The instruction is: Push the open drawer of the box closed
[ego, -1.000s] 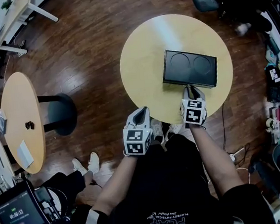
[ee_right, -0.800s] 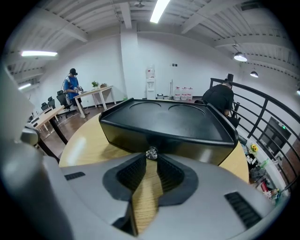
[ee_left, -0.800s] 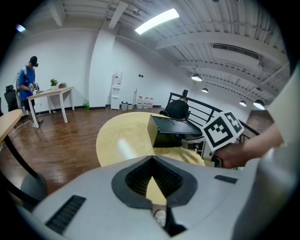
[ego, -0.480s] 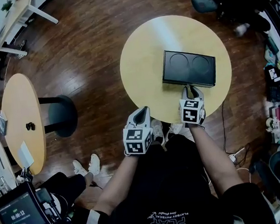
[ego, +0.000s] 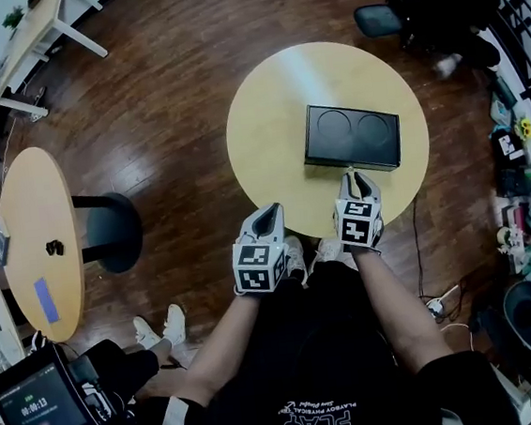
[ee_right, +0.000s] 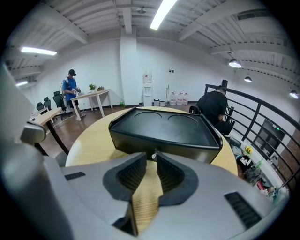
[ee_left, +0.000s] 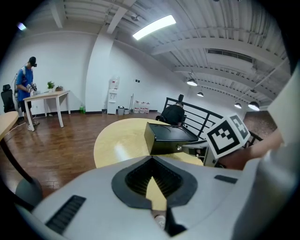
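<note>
Round yellow table [ego: 266, 131], black box [ego: 352, 136] just beyond right gripper [ego: 357, 176] tips

Box [ego: 351, 137]: black throughout, with a small silvery knob [ee_right: 153, 155] on its front. Tabletop [ego: 266, 131]: pale yellow, fine wood grain. Floor [ego: 166, 76]: dark reddish-brown planks. Left gripper [ego: 267, 213] and right gripper [ego: 357, 177]: light grey shells, dark ribbed pads [ee_right: 131, 171], cubes [ego: 259, 266] bearing black-and-white square markers.
</note>
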